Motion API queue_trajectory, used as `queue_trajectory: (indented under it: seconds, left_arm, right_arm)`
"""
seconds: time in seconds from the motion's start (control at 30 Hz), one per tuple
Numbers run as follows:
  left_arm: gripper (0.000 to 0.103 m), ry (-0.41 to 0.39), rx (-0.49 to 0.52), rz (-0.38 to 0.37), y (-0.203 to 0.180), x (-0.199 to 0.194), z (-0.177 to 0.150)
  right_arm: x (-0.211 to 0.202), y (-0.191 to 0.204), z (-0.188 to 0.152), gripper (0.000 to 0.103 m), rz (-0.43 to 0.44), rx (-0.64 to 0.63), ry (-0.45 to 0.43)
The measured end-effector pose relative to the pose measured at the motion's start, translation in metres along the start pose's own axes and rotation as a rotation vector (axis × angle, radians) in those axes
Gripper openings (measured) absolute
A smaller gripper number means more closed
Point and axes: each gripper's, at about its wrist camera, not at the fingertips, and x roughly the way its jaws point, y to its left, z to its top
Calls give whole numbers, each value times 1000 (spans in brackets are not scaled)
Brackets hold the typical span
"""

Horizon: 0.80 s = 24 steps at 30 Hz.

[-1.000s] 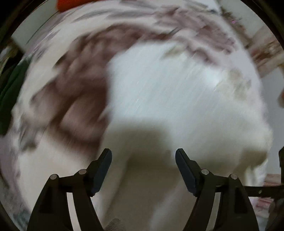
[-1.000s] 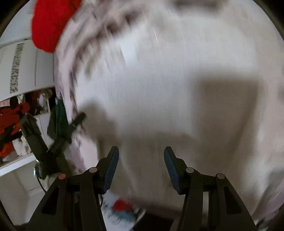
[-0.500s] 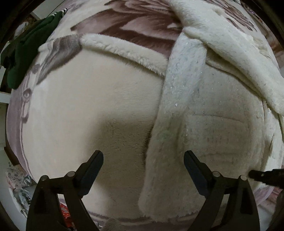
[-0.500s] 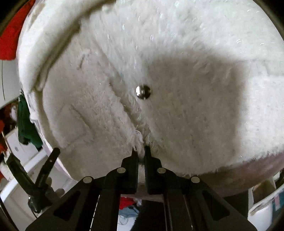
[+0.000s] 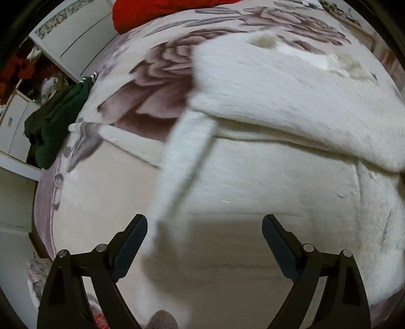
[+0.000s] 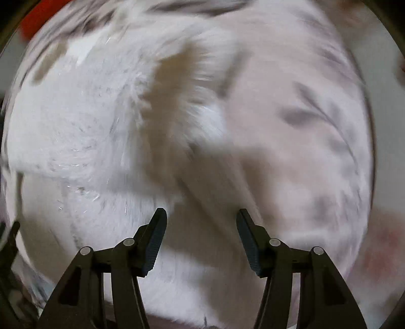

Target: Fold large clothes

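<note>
Where the bed is widest, a thick white fleece garment lies spread on a flower-printed blanket, its pile long and shaggy on the outside and shorter and smoother on the panel nearer the camera. One folded part lies as a broad rounded band across the top, its lower edge overhanging the flat panel below. A narrow strip of the same fleece runs slantwise down from under that band toward the left gripper; it is blurred, so its end is hard to make out. That gripper's jaws stand wide apart above the cloth, pressing nothing, the strip's lower end just beside the left finger.

From the right wrist view all is smeared, yet the shaggy white fleece fills the left half and the pale pinkish blanket with grey-brown petals the right. The right gripper is opening, its ribbed dark pads clear of the fabric with only fleece seen beyond the gap.

Around the bed: a dark green garment hangs over the blanket's left edge, a red cloth lies at the far end, and white cupboards stand behind.
</note>
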Motion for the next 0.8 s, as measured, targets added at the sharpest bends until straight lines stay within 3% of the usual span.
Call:
queue_trajectory:
  seconds: [0.07, 0.1, 0.13, 0.2, 0.27, 0.33, 0.4, 0.47, 0.53, 0.7, 0.8]
  left_arm:
    - [93, 0, 23, 43, -22, -4, -7]
    - [93, -3, 28, 65, -35, -5, -10]
    - [93, 0, 32, 83, -44, -5, -12]
    - [93, 34, 33, 109, -61, 3, -18]
    - [93, 83, 16, 142, -72, 19, -23]
    - [93, 87, -12, 167, -75, 27, -26]
    - [103, 82, -30, 212, -77, 33, -26]
    - [103, 73, -58, 228, -76, 35, -25]
    - [103, 67, -91, 218, -73, 38, -26]
    - [103, 27, -231, 123, -52, 42, -35]
    - [103, 45, -251, 75, -43, 39, -36]
  right_arm:
    - [1, -7, 19, 49, -55, -59, -70]
    - [-2, -28, 26, 37, -67, 5, -114]
    - [-5, -59, 30, 37, -19, 107, -133]
    - [4, -110, 28, 38, 142, 267, -88]
    - [20, -136, 22, 37, 167, 315, -24]
    - [26, -155, 21, 39, 258, 314, 12]
    - [12, -172, 23, 42, 264, 314, 0]
    - [-5, -181, 27, 43, 339, 263, -43]
    - [-13, -169, 35, 49, 407, 136, -33]
    - [5, -99, 54, 50, 342, -208, 17]
    - [12, -98, 61, 37, 251, -218, -33]
